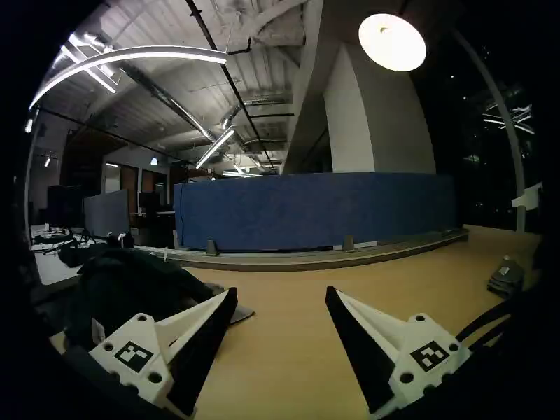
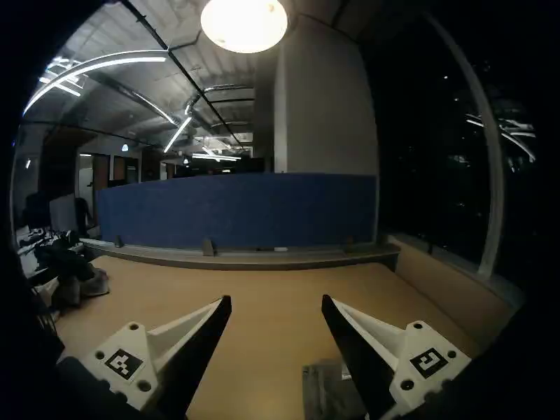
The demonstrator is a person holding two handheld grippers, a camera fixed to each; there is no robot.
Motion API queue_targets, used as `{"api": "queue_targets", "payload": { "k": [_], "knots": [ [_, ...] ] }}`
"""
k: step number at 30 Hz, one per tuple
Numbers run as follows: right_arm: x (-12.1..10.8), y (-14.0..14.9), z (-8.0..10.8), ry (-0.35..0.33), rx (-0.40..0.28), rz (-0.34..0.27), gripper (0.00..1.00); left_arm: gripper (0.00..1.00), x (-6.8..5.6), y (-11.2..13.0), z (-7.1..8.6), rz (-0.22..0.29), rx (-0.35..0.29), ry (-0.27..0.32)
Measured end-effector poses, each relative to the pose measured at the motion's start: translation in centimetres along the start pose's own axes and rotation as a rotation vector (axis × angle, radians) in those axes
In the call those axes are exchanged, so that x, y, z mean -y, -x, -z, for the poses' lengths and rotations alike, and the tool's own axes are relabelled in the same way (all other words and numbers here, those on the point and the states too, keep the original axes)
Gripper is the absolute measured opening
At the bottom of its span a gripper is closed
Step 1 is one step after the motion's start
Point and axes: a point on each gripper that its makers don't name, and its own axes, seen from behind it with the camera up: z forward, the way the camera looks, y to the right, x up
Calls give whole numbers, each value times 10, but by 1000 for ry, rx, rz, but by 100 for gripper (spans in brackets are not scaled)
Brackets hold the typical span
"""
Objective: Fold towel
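Both grippers hover over the desk [image 2: 175,280], holding nothing: the left gripper [image 1: 280,290] has its fingers spread wide, and so has the right gripper [image 2: 275,297]. The towel [image 2: 327,388] lies on the desk well short of the partition [image 2: 238,210], just under the right gripper's fingers. In the left gripper view the towel [image 1: 505,276] is a small grey heap. Its ridges seem to run toward the partition, so I judge the long axis points that way, though its near end is cut off. Best to lower each gripper onto a corner and pinch one layer only
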Motion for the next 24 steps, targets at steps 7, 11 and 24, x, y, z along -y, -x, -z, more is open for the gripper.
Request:
{"api": "queue_targets", "payload": {
  "k": [7,11,24],
  "knots": [
    [20,1,-7,-11,-2,34,100,94,9,22,-4,2,-27,-3],
    [32,6,-8,-22,2,50,100,94,15,33,-8,20,-30,-4],
    [34,19,-14,-21,16,50,100,94,16,51,-18,44,-3,8]
  ]
}}
